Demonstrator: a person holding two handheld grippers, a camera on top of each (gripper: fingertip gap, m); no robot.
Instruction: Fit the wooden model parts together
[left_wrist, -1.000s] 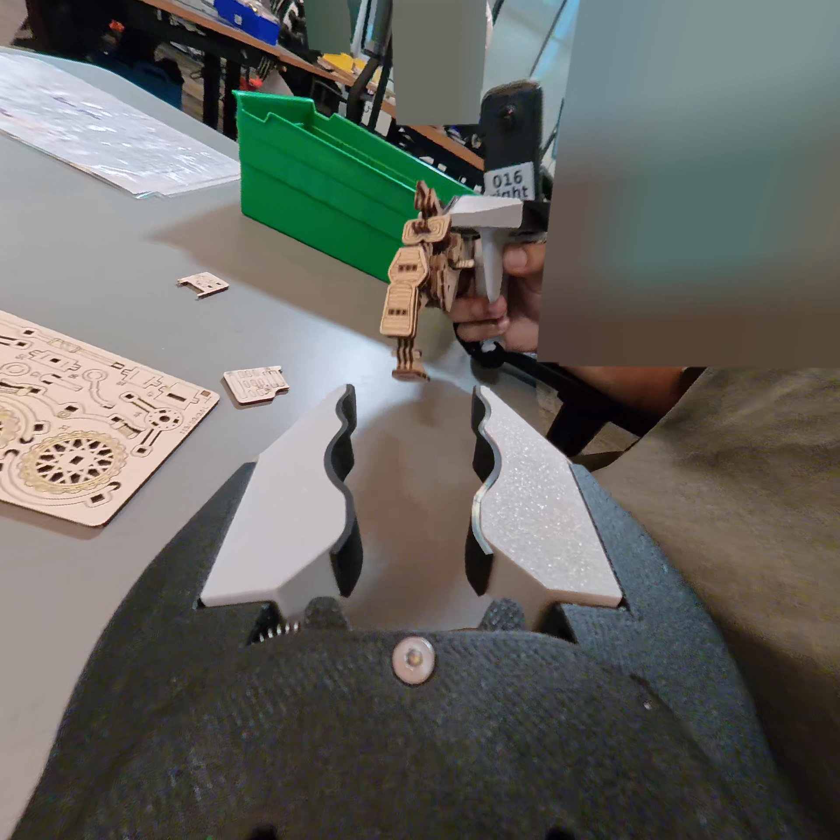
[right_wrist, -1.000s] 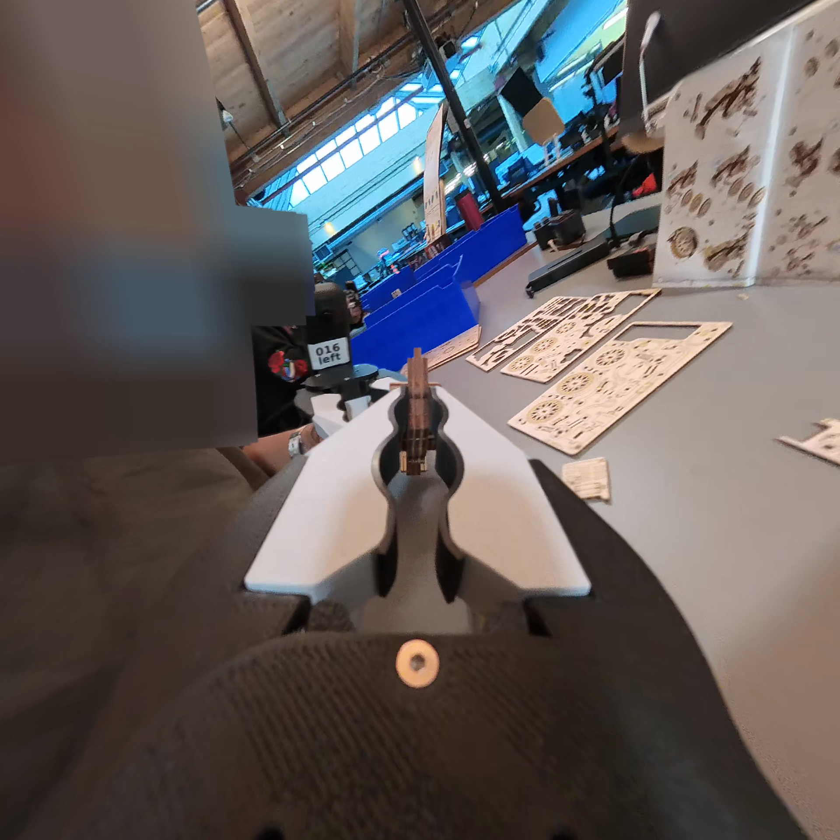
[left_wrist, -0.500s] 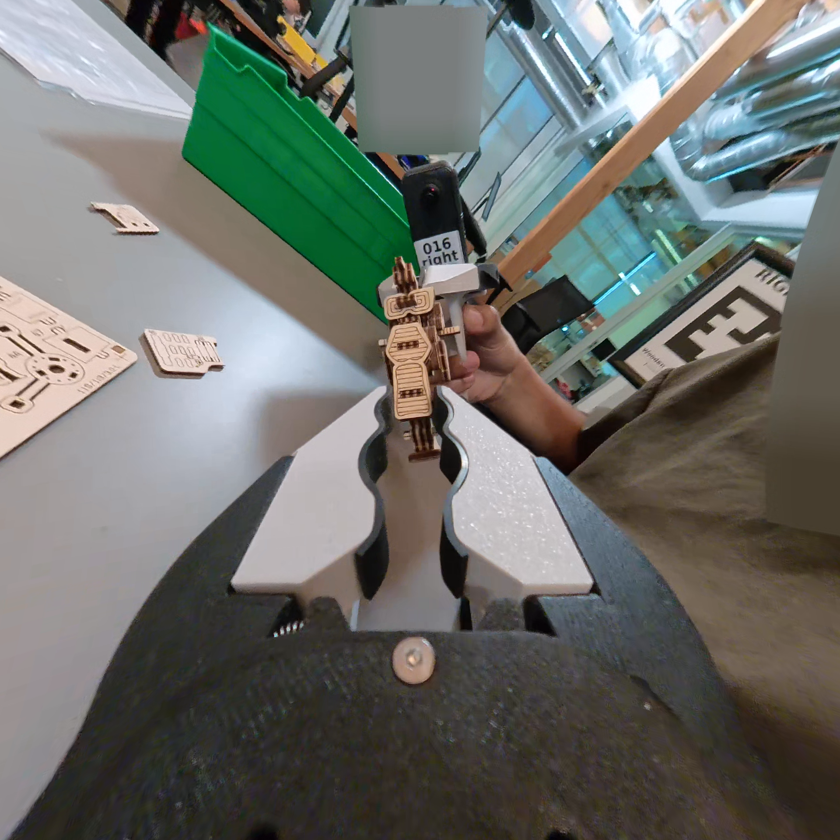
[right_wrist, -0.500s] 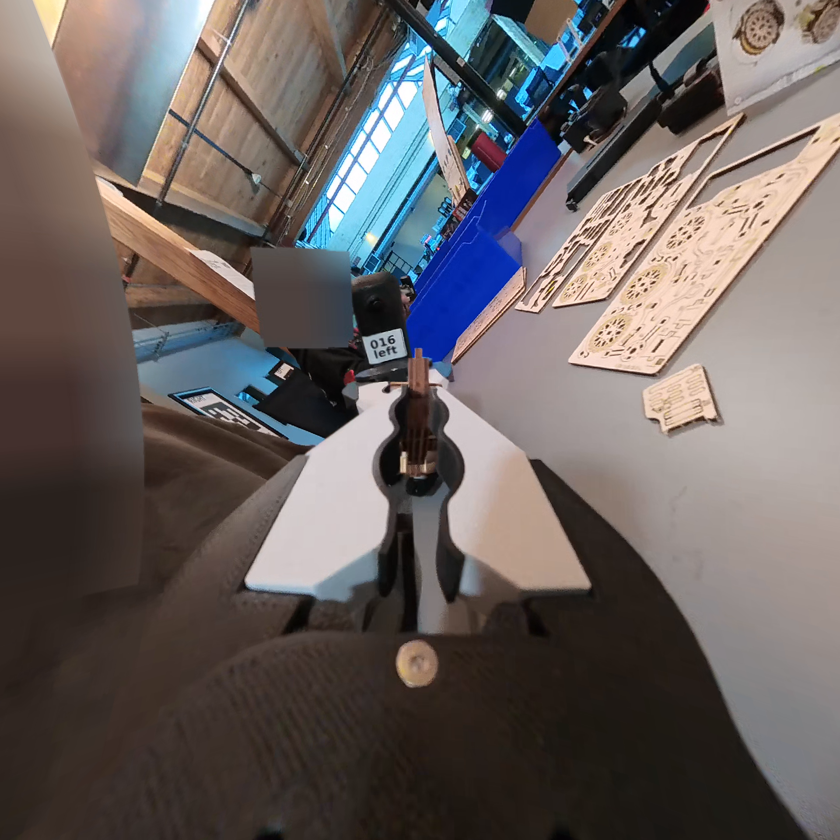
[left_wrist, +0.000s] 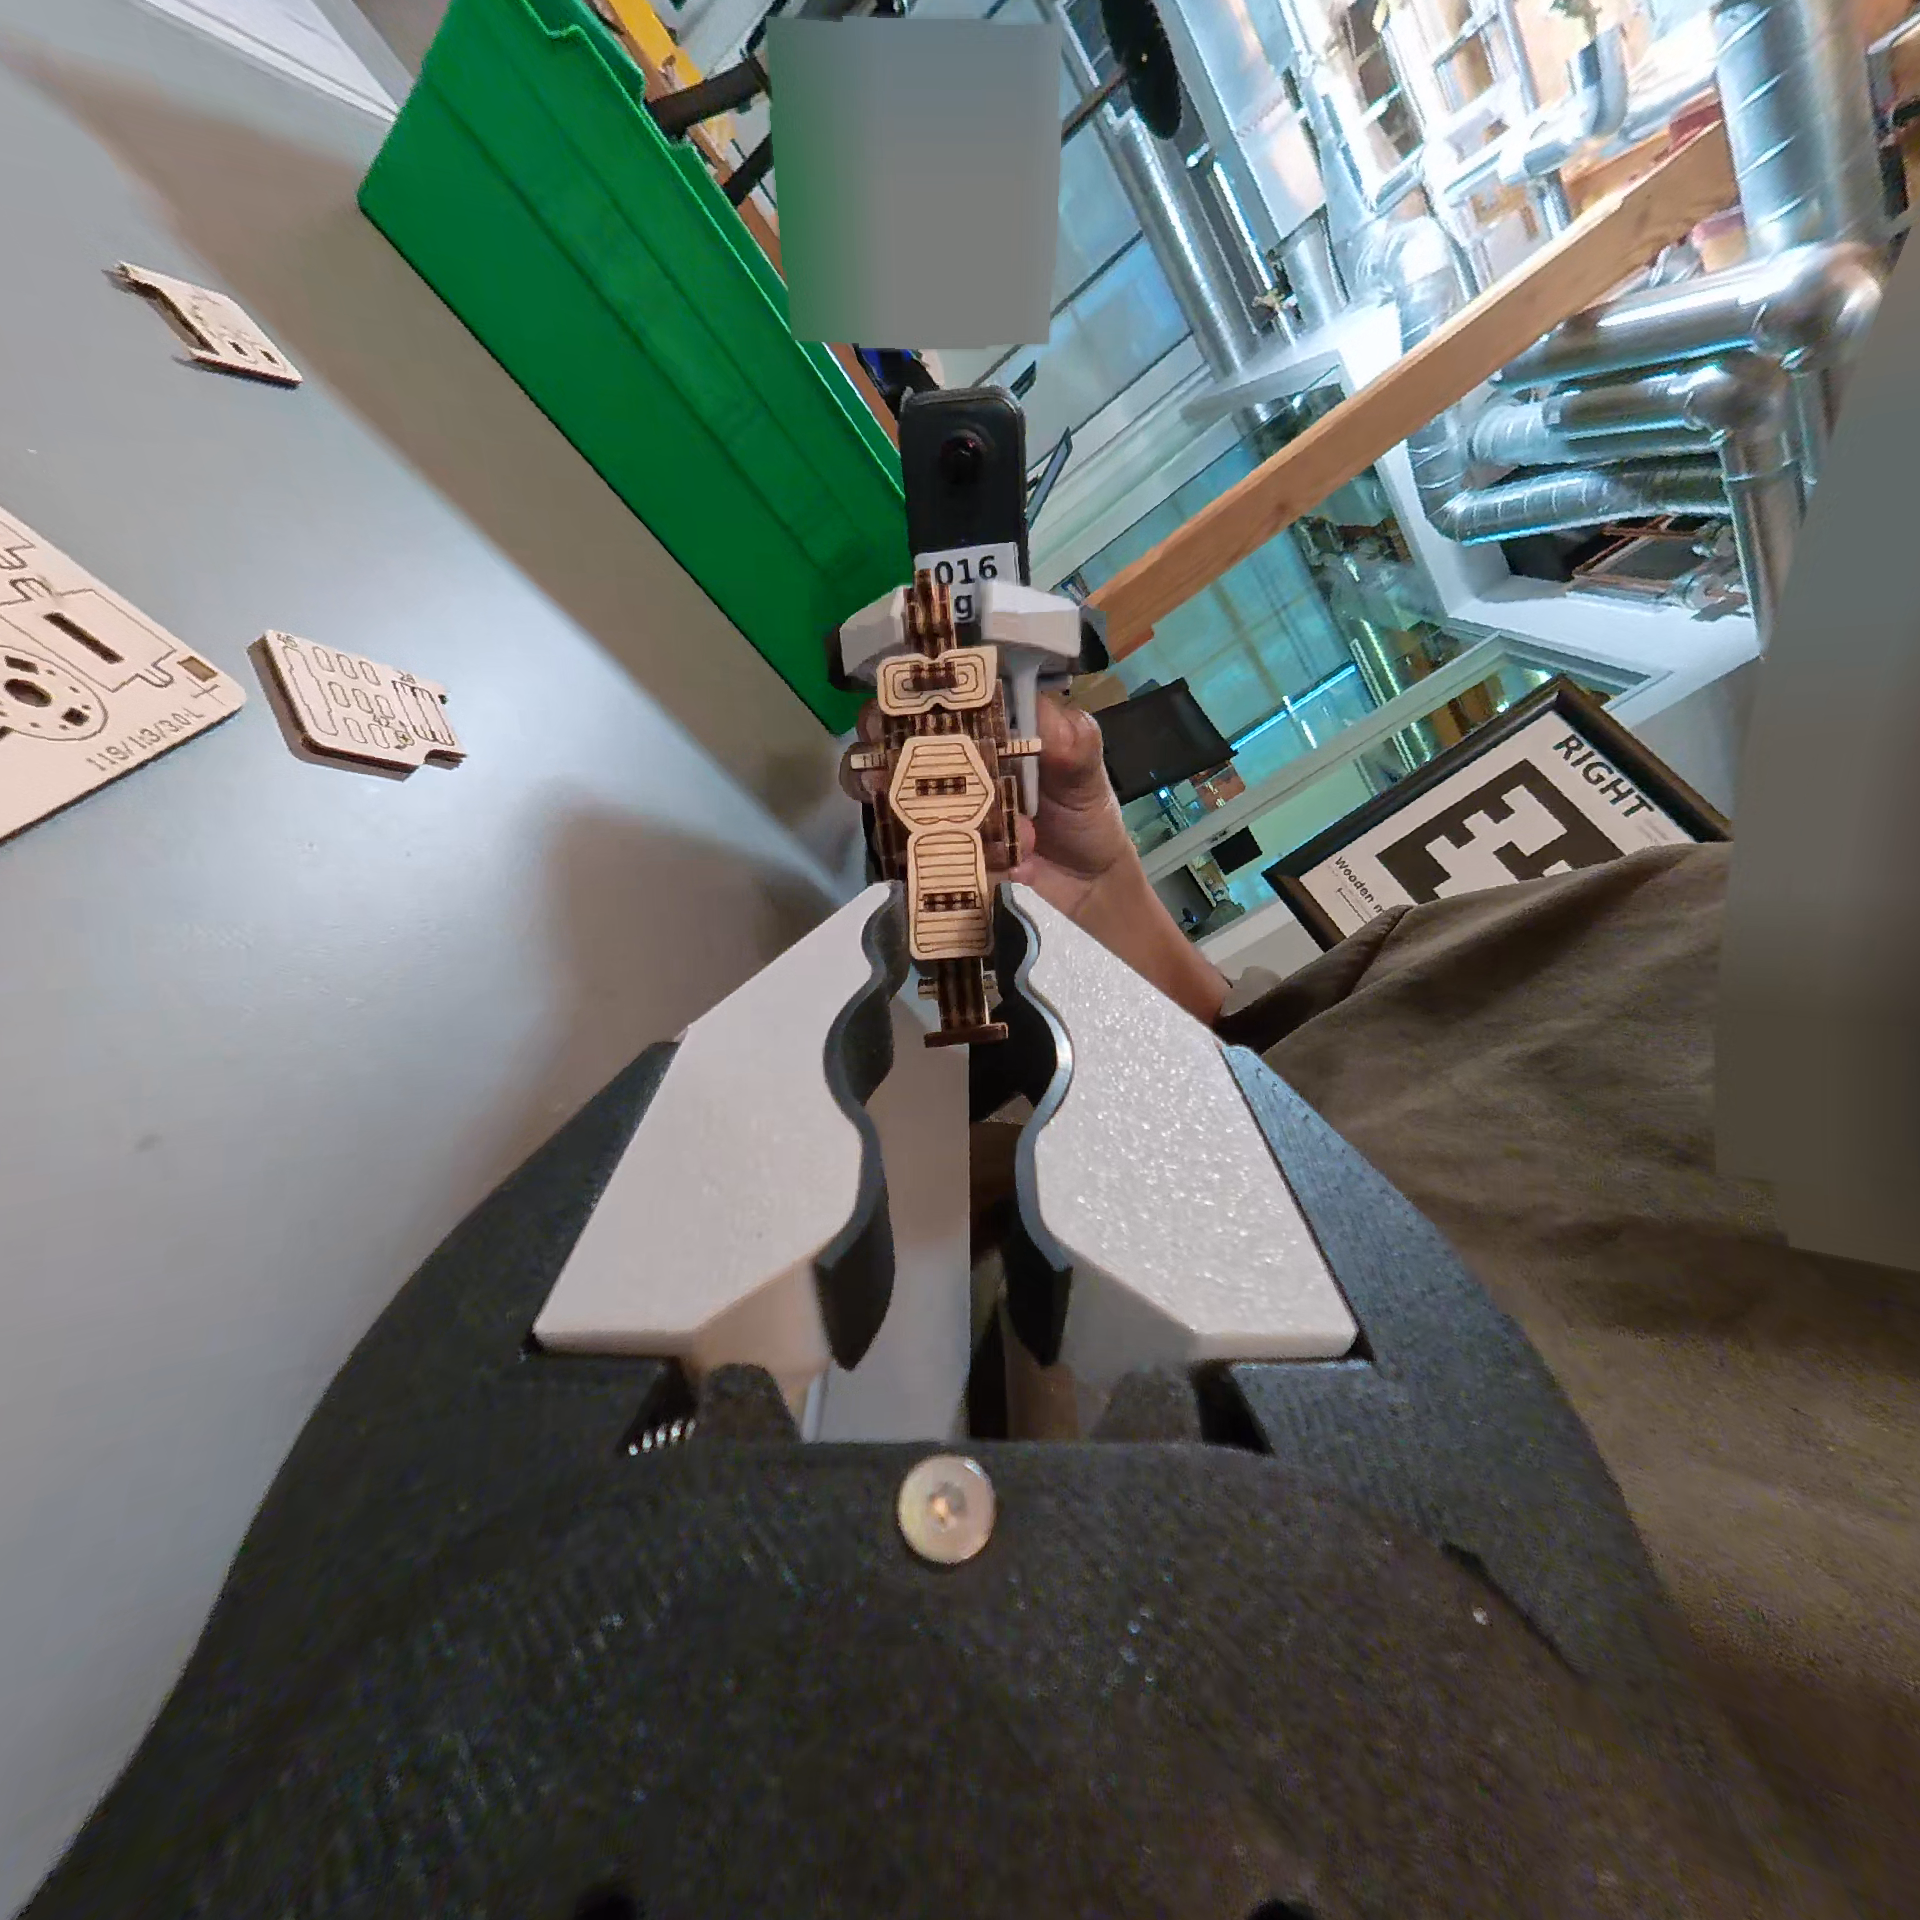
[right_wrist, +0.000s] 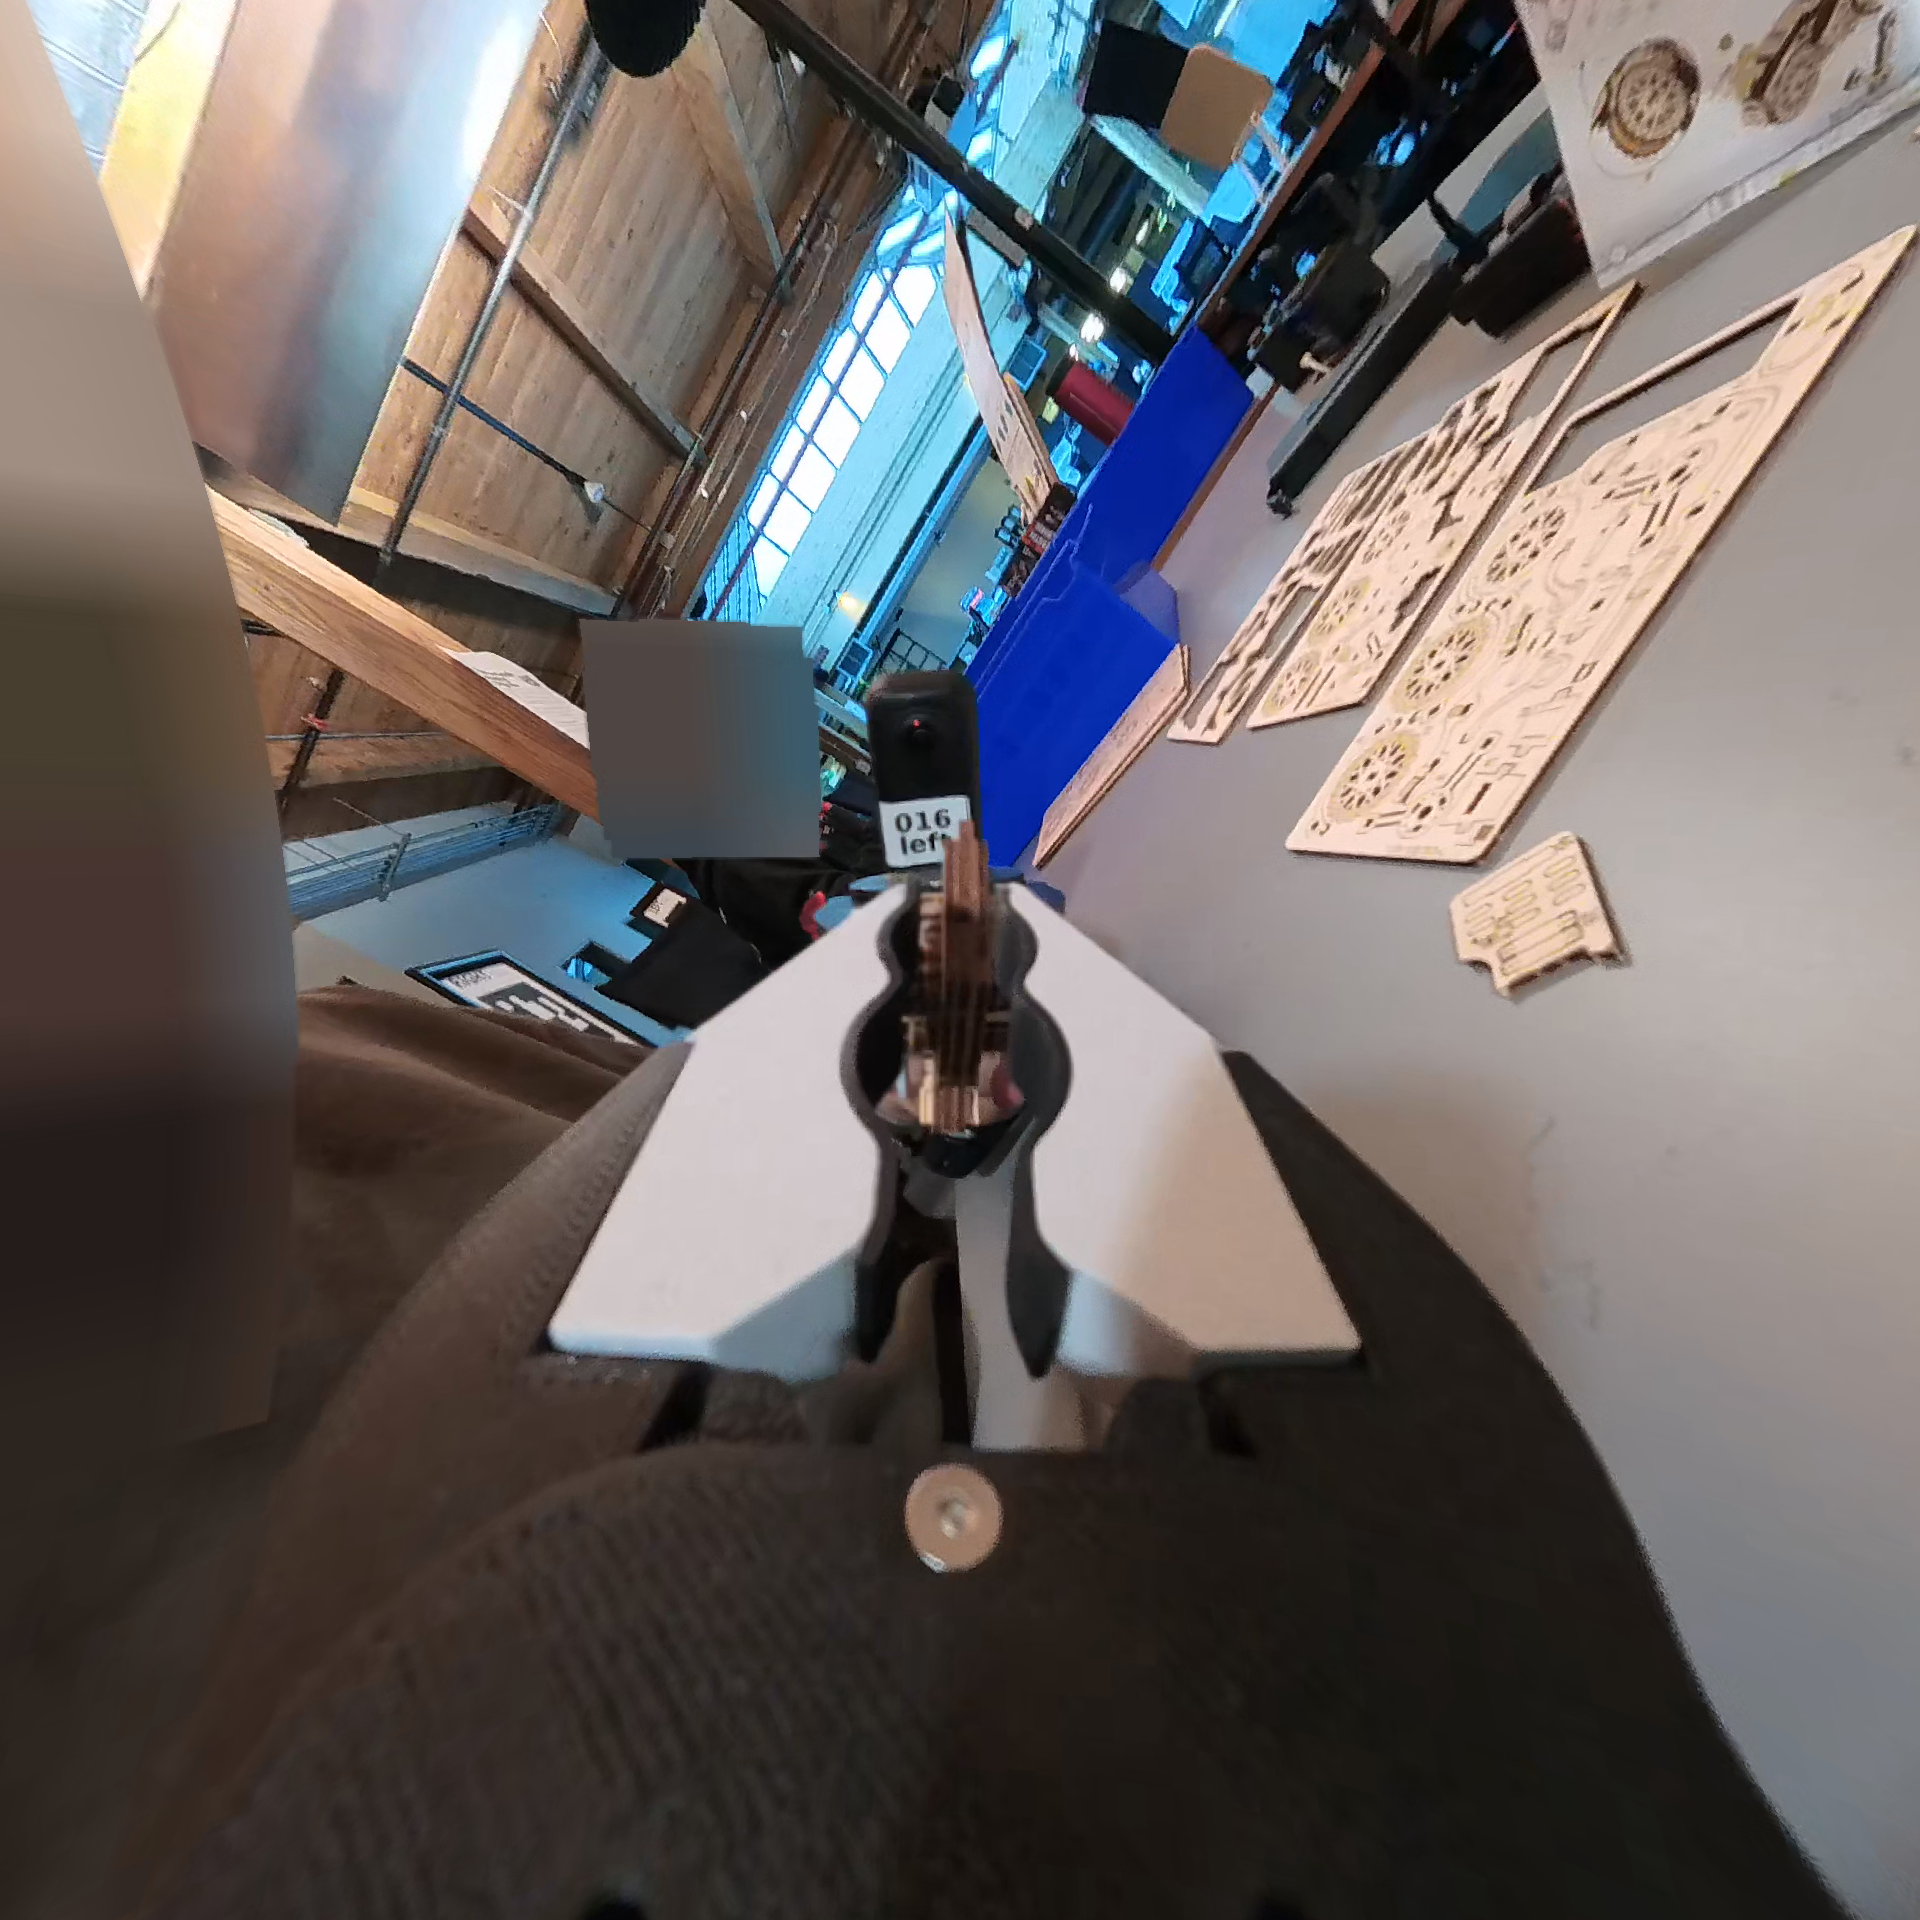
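the wooden model (left_wrist: 943, 821) hangs in the air over the counter (left_wrist: 312, 987) edge, clamped in the right gripper (right_wrist: 954, 1023)'s closed jaws. its lower end sits between the left gripper (left_wrist: 948, 971)'s narrowly parted jaws; whether they touch it is unclear. only the left view shows the green bin (left_wrist: 623, 343), the right view a blue bin (right_wrist: 1081, 665); contents hidden.

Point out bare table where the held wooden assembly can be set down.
Bare grey table lies between the small loose wooden piece and the left gripper. It is crowded farther right, around the cut sheets and blue bin.
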